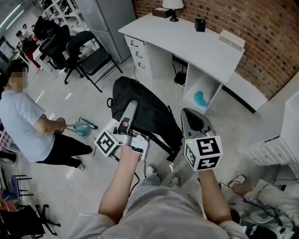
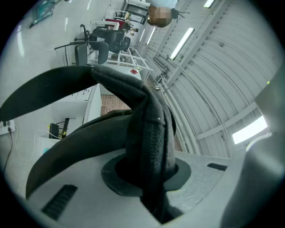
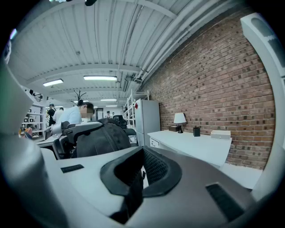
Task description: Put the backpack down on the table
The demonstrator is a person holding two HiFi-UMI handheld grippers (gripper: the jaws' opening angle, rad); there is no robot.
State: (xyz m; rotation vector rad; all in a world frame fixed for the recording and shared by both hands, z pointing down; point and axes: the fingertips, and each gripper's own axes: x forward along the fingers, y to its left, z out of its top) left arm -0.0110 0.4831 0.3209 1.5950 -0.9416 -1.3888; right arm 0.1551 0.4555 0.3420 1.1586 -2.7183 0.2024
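A black backpack [image 1: 142,109] hangs off the floor between my two grippers, in front of the white desk [image 1: 187,46]. My left gripper [image 1: 132,104] is shut on one of its black straps [image 2: 149,133], which runs up out of the jaws and forks left and right. My right gripper [image 1: 188,115] holds the bag's right side, its jaws shut on black mesh strap fabric [image 3: 149,167]. In the right gripper view the backpack's bulk [image 3: 100,138] shows to the left, with the left gripper beside it. The bag's underside is hidden.
On the desk stand a lamp [image 1: 173,7], a black cup [image 1: 200,24] and a white box [image 1: 232,39]. A teal object [image 1: 201,99] lies in the desk's open cubby. Black chairs [image 1: 88,56] stand at back left. A person [image 1: 28,126] crouches at left.
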